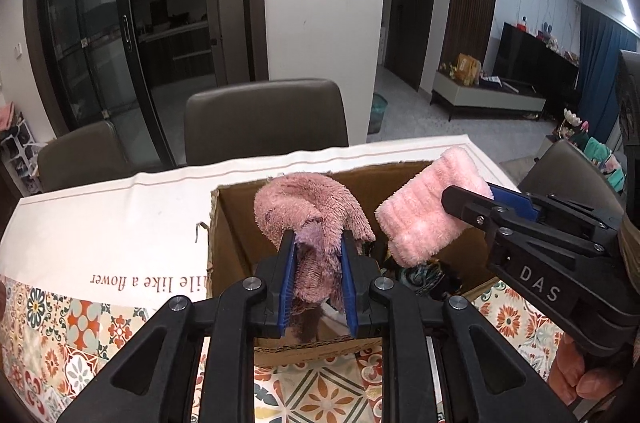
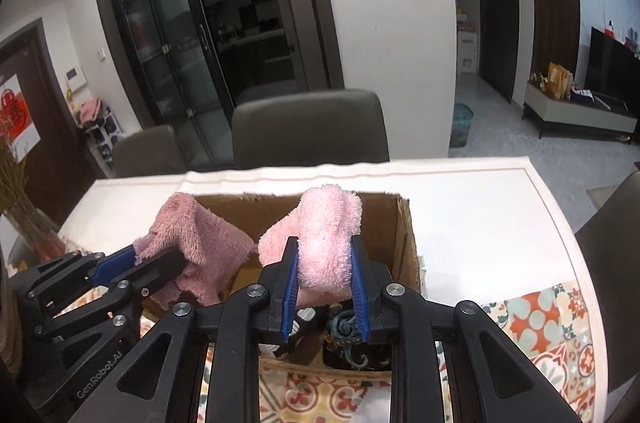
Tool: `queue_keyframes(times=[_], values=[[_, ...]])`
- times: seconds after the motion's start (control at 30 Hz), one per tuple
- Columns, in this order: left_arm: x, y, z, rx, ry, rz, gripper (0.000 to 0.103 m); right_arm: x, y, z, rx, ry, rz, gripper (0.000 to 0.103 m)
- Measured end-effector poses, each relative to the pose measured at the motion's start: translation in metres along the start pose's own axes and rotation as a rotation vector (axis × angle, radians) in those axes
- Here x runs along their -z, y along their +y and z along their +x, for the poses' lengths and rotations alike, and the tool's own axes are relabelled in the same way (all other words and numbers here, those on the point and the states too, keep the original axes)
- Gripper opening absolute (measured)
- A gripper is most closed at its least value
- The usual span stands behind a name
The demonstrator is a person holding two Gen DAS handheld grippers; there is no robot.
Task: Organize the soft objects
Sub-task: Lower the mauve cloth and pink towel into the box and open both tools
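Left wrist: gripper [image 1: 318,243] tilted downward, over box [image 1: 234,223]

Ahead of me a grey-brown chair [image 2: 310,127] faces the surface [image 2: 480,207], a second chair [image 2: 146,151] to its left. The surface wears a white cloth [image 1: 120,219] with upside-down red lettering, over a patterned tile-print cover [image 1: 80,327]. Behind the chairs, dark glass sliding doors [image 2: 180,23]. Off right, a black television [image 1: 536,57] on a low cabinet [image 1: 488,95], and blue curtains [image 1: 604,63]. At the far left, dried flowers in a vase [image 2: 24,215].
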State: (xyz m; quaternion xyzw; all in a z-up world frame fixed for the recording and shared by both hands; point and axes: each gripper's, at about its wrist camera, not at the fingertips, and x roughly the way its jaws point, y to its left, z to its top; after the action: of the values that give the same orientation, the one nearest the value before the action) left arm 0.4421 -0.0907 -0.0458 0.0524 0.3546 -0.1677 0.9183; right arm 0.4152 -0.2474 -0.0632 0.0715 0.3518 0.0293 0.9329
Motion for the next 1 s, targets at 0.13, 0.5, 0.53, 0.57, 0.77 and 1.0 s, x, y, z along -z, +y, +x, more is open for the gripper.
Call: queue_keyframes(times=[0.13,0.5,0.53,0.57,0.77,1.0], values=[[0.004,-0.001,0.010,-0.004,0.025,0.003,0.023,0.003,-0.003,0.014,-0.015,0.049,-0.002,0.027],[0.007,0.001,0.007,-0.045,0.023,0.007,0.042,-0.002,0.001,0.018,-0.010,0.066,-0.018,0.042],[0.008,0.003,0.005,-0.047,0.020,0.004,0.043,-0.002,0.000,0.016,-0.008,0.061,-0.015,0.042],[0.009,0.004,0.002,-0.050,0.016,0.000,0.045,-0.002,0.000,0.013,-0.003,0.055,-0.014,0.045],[0.013,0.004,-0.020,-0.078,-0.027,-0.004,0.048,-0.001,-0.001,-0.011,0.018,0.007,-0.009,0.051],[0.019,0.001,-0.048,-0.096,-0.062,-0.014,0.051,0.003,-0.003,-0.039,0.015,-0.029,0.007,0.051]])
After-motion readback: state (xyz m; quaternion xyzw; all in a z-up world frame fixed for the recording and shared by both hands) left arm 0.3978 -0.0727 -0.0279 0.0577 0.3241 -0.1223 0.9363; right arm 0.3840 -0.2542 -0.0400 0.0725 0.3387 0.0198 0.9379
